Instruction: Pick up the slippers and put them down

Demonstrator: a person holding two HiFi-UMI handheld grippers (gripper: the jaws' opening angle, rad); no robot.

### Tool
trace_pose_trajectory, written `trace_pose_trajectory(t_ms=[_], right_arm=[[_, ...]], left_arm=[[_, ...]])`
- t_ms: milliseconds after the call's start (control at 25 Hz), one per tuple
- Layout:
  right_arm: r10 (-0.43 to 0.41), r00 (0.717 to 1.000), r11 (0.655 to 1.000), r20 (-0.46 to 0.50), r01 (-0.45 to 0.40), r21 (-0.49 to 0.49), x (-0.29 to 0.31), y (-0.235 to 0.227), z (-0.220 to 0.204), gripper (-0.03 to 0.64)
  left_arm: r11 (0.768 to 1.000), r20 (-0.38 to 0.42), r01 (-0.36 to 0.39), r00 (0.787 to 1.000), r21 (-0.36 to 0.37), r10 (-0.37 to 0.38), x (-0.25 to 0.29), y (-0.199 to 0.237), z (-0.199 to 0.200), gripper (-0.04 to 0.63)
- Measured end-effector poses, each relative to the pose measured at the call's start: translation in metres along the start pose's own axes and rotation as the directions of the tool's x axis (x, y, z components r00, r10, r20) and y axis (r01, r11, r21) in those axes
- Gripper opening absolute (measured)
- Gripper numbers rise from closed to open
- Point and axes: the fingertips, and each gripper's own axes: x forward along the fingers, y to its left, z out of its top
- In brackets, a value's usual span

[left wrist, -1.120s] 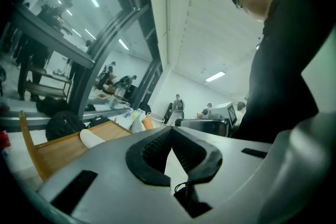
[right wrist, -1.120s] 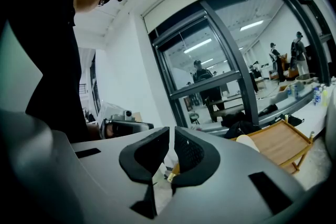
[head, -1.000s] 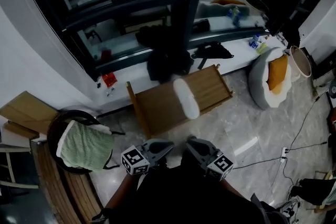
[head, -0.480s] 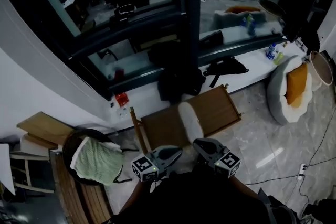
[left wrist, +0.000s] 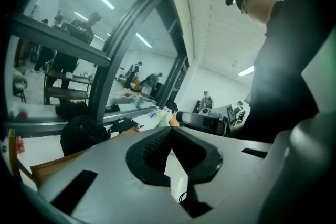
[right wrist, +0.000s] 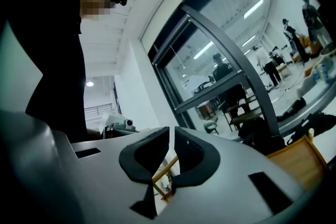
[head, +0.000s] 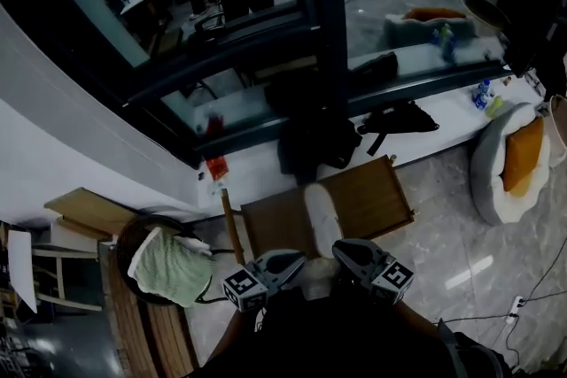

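Note:
A white slipper [head: 321, 212] lies across a low wooden rack [head: 376, 197] on the floor below the window. In the head view both grippers are at the bottom centre, just short of the rack's near edge. My left gripper [head: 299, 258] points at the rack and its jaws meet at the tips [left wrist: 170, 129], with nothing between them. My right gripper [head: 339, 247] is beside it, its jaws [right wrist: 171, 132] closed to a thin slit and empty. The slipper does not show in either gripper view.
A black round basket with a green towel [head: 165, 265] stands at the left next to a wooden bench [head: 133, 327]. A black bag [head: 310, 142] leans on the white window ledge [head: 447, 97]. A grey pet bed with an orange cushion [head: 514, 168] lies at the right.
The rack and slipper have drawn closer to both grippers, which moved forward towards them. Both grippers stayed shut and empty.

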Motion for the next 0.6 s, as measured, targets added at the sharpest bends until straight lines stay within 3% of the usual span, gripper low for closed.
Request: trace_pose_trajectory(t_ms=[360,600], right_arm=[[-0.077,0.997,0.997,0.009,0.077,0.033,0.014,-0.024,-0.008,0.037],[-0.122,0.992,0.982,0.014,0.119,0.148,0.016,-0.024,-0.027,0.037]], left_arm=[[0.997,-0.032,0.062,0.997,-0.049,-0.064,0.003,0.029,-0.023,0.012],[0.992,-0.031,0.105,0.994,-0.065,-0.107,0.001,0.037,-0.023,0.011]])
